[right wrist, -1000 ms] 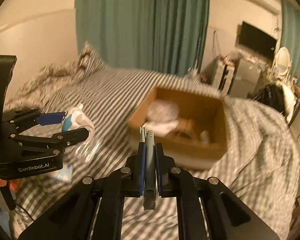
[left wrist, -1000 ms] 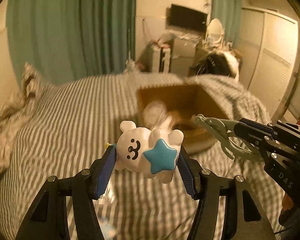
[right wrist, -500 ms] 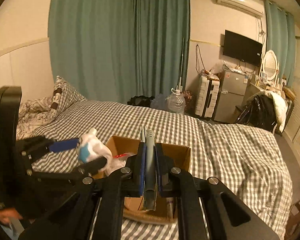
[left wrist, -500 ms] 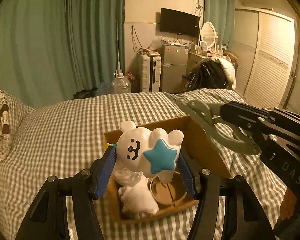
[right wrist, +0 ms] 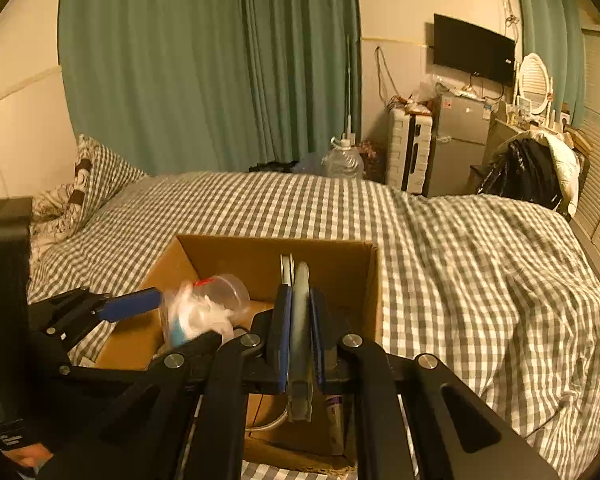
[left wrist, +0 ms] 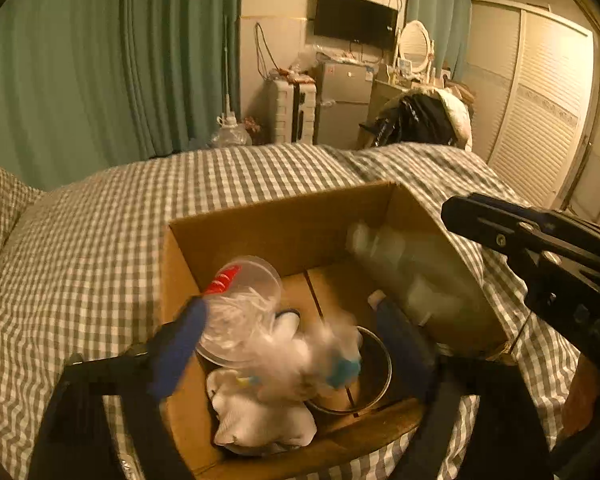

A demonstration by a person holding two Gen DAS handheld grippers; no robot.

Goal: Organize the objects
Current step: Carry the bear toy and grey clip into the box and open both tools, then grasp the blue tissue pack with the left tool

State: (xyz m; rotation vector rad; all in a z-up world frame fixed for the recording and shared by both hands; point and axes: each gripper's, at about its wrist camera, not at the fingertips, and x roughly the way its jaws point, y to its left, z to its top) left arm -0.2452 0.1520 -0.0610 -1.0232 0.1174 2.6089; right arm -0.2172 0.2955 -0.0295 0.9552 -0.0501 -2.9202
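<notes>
Through my left wrist camera I look down into the open brown cardboard box (left wrist: 284, 240) sitting on the grey-and-white checked bedspread (left wrist: 100, 240). My left gripper (left wrist: 296, 336) has its blue-padded fingers (left wrist: 176, 344) spread wide above the box, and the white bear figurine with the blue star (left wrist: 316, 352) shows between them only as a motion-blurred smear, so I cannot tell whether either pad touches it. Below it I see a clear plastic cup with a red mark (left wrist: 240, 300), a white cloth bundle (left wrist: 260, 420) and a round metal-rimmed container (left wrist: 364, 376) on the box floor. A pale blurred shape lies along the box's right wall; I cannot tell what it is. The black body of my right gripper (left wrist: 540, 256) comes in from the right, over the box's right wall. My right wrist camera gives the side view the left lacks: the right gripper (right wrist: 300, 320) has its fingers pressed onto a thin grey-green tool (right wrist: 300, 336) that stands edge-on between the pads, hanging over the box's near side. From here the left gripper (right wrist: 172, 320) reaches in from the left, the blurred figurine (right wrist: 192, 320) at its blue finger's tip over the box opening (right wrist: 364, 280), beside the clear cup (right wrist: 228, 292).
</notes>
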